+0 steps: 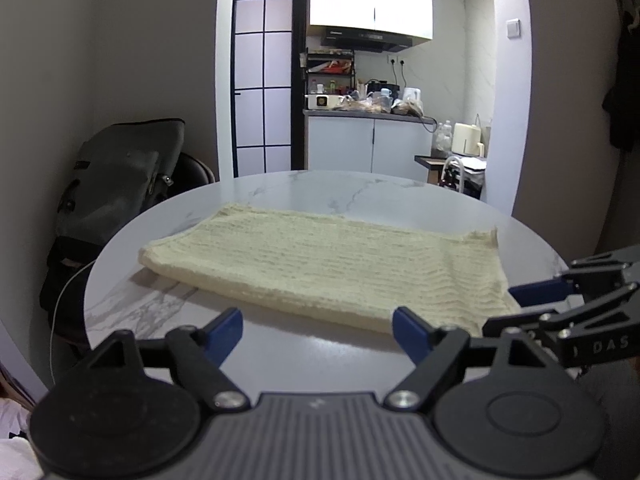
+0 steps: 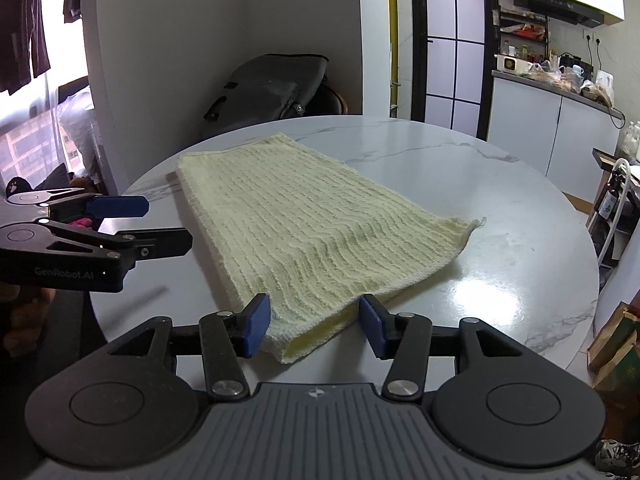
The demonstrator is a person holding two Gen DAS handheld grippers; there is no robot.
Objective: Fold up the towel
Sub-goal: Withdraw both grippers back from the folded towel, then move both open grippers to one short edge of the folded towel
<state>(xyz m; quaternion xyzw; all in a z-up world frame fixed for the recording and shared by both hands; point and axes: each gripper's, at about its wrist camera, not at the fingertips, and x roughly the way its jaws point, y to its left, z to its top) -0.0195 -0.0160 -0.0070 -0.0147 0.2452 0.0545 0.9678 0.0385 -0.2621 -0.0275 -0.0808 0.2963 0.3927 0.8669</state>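
I see towel [image 2: 304,228] folded flat, mid round marble table [image 2: 500,264], bare tabletop all round it, most on side away from bag [image 2: 268,88]. Near corner of towel lies between pads of my right gripper [image 2: 314,326], jaws apart, pads not pressing. My left gripper [image 1: 318,332] spread wide before towel's near edge, holding nothing

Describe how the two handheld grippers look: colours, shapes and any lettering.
Both are black linkage grippers with blue finger pads, silver pivot screws, round black discs and a ribbed grey body. The left gripper reads GenRobot.AI on its side; the right gripper carries a small logo.
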